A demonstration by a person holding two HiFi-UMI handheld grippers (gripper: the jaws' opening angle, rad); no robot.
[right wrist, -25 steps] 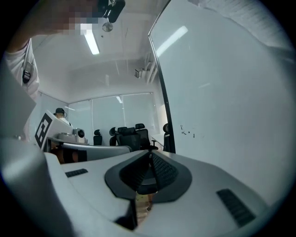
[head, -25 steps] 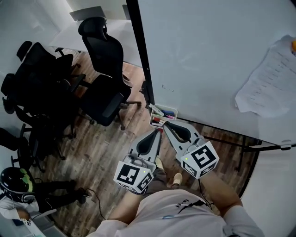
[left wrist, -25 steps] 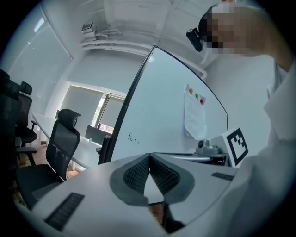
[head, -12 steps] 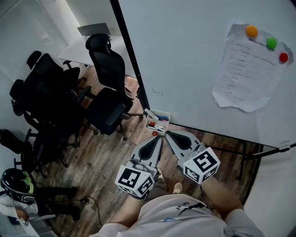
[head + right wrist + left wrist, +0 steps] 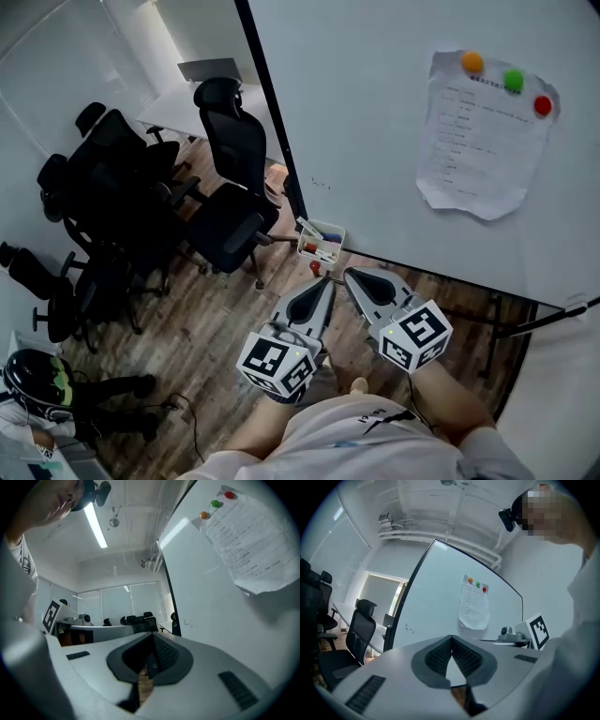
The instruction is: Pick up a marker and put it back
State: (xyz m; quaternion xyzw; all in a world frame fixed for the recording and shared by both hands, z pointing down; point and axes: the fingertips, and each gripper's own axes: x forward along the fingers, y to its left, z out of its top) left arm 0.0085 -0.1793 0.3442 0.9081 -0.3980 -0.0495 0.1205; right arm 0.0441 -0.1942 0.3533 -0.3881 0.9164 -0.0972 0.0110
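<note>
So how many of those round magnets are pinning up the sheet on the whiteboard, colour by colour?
Orange magnet: 1
Green magnet: 1
Red magnet: 1
Total: 3, all along the top edge of the sheet.

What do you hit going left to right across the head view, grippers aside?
Helmet → black office chair nearest the whiteboard → marker tray → sheet of paper pinned on the whiteboard. The other chairs overlap the helmet, so they are left out.
</note>
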